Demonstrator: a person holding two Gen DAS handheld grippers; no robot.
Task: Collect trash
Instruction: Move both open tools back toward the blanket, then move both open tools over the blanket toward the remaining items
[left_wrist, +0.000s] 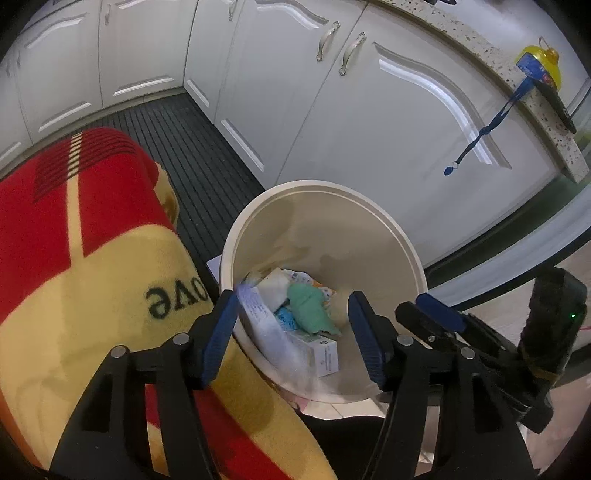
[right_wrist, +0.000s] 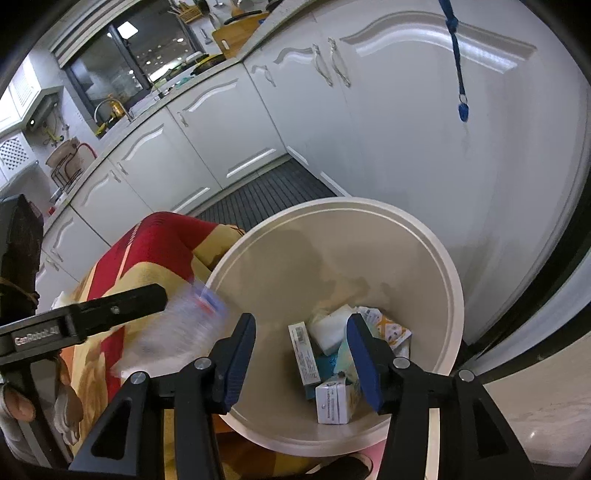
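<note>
Both the left gripper and right gripper hover with jaws apart and empty over the cream bin. Boxes and wrappers lie inside. At nine o'clock, a blurred clear plastic piece is hard to identify.

A round cream trash bin stands upright on the floor, open at the top, close to white cabinet doors. At its bottom lies a loose heap of trash: a crumpled mint-green cloth or glove, a white wad of tissue, a small white printed carton lying on its side, a narrow green-and-white box tilted against the heap, and a patterned orange-and-white wrapper. A blurred clear plastic piece is in mid-air at the bin's rim.
</note>
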